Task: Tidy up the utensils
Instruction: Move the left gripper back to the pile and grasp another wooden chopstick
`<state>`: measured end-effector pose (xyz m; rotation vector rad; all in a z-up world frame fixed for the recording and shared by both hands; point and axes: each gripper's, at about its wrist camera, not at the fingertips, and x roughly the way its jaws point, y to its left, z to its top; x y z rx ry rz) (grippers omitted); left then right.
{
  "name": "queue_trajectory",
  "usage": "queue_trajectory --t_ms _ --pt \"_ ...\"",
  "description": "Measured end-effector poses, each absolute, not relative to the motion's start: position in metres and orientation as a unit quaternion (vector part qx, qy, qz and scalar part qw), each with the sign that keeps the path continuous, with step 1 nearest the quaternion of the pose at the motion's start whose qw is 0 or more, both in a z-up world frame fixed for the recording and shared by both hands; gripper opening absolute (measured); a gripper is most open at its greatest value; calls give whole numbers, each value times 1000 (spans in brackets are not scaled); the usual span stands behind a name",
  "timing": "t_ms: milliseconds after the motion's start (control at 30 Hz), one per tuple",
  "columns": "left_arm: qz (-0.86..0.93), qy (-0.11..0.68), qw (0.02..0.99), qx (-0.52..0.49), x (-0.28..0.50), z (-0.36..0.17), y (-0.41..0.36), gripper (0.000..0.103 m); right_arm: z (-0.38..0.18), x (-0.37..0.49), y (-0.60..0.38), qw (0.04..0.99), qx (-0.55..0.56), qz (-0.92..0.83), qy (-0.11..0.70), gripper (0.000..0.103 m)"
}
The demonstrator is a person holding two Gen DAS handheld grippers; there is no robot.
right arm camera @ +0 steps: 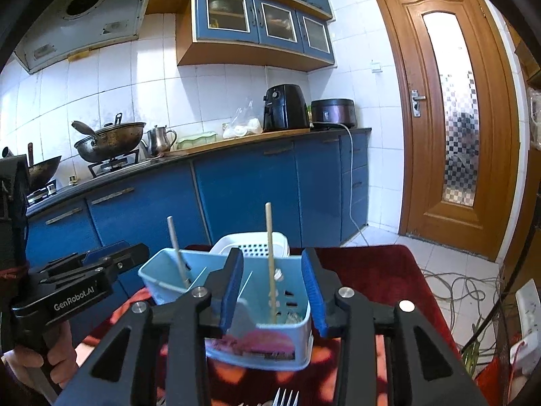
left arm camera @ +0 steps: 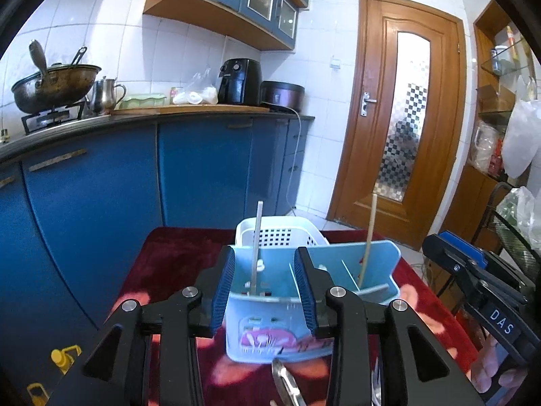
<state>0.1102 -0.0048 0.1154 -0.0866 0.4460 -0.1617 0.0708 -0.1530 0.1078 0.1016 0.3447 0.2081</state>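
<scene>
Two chopsticks stand in one blue caddy (one white basket behind), one fork below.

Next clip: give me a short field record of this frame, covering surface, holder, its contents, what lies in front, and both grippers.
surface: table under a red cloth
holder: light blue utensil holder, divided into compartments, white basket behind it
contents: two chopsticks standing upright, in separate compartments
in front: fork tines and a metal utensil at the near edge
left gripper: open, holds nothing
right gripper: open, holds nothing
</scene>
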Motion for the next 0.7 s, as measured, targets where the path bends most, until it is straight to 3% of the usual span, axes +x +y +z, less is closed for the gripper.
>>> queue_trajectory --t_ms 700 --pt "-96 308 946 -30 61 76 -7 40 64 22 -161 963 64 93 244 41"
